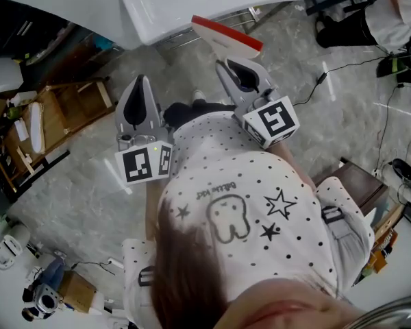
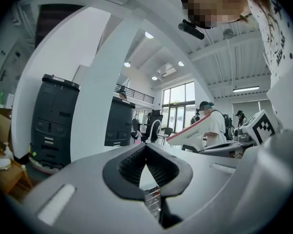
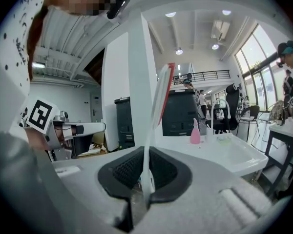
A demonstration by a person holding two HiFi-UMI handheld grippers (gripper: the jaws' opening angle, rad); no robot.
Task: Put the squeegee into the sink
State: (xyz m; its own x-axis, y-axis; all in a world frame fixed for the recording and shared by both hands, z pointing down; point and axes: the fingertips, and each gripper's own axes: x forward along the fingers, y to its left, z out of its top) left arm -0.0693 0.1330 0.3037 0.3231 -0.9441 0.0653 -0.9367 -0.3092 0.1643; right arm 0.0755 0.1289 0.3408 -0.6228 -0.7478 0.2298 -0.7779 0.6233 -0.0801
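Note:
The squeegee (image 1: 227, 35) is white with a red blade edge. My right gripper (image 1: 225, 66) is shut on its thin white handle and holds it out just short of the white sink (image 1: 157, 5) at the top of the head view. In the right gripper view the squeegee (image 3: 158, 99) stands upright between the pads, and the sink basin (image 3: 229, 155) lies ahead to the right. My left gripper (image 1: 141, 82) hangs beside it on the left, shut and holding nothing; in its own view the left gripper (image 2: 146, 149) shows its tips touching, with the squeegee (image 2: 193, 133) off to the right.
A pink bottle (image 3: 195, 132) and a tap (image 3: 219, 112) stand at the sink's far side. A wooden rack (image 1: 61, 115) stands left on the marble floor, and cables (image 1: 342, 67) run at the right. Dark cabinets (image 2: 53, 123) and people stand in the background.

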